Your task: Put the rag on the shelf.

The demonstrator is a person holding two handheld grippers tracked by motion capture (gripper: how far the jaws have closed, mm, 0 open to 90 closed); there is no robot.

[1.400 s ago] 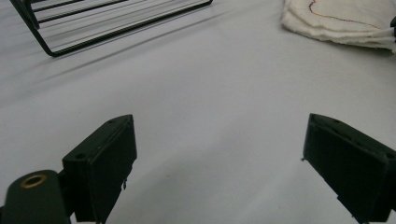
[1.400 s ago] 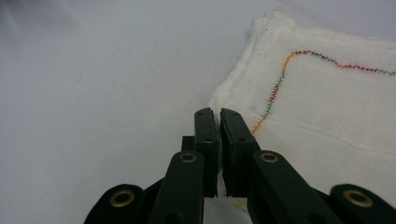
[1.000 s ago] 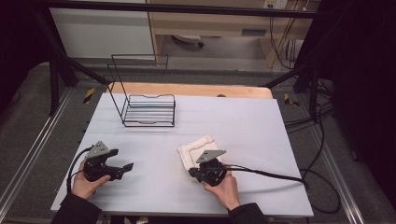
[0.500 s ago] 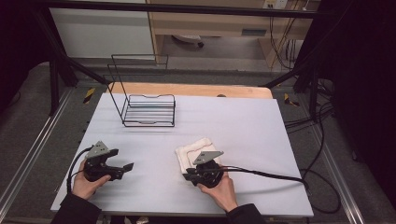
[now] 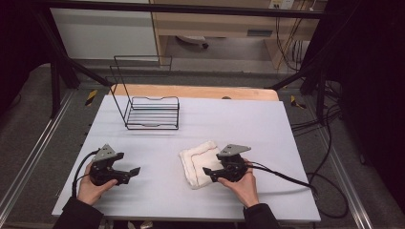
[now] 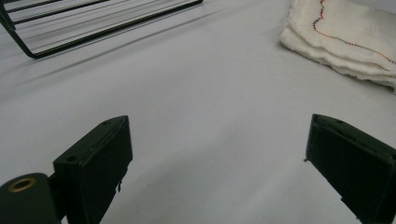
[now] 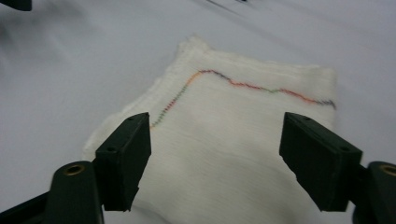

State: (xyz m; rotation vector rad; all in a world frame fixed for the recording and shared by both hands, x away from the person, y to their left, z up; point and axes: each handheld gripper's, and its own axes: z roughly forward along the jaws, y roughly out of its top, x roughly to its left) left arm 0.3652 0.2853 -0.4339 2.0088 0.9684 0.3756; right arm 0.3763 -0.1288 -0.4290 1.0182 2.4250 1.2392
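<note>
We see a folded white cloth (image 5: pixel 198 163) near the front of the white table (image 5: pixel 229 121), right of centre — soft, loosely woven, with a line of multicoloured stitching along its edge. The right gripper (image 5: pixel 208 172) hangs just over it, its jaws spread wide and the cloth (image 7: pixel 224 140) between them, while the left gripper (image 5: pixel 133 172), held low in the left hand (image 5: pixel 90 188), aims across bare tabletop with its jaws equally wide. Farther back stands a black wire rack (image 5: pixel 150 109) — thin rods, upright back, flat slatted base.

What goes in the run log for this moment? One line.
left gripper: open, over bare table | right gripper: open, over folded towel | wire rack: empty
</note>
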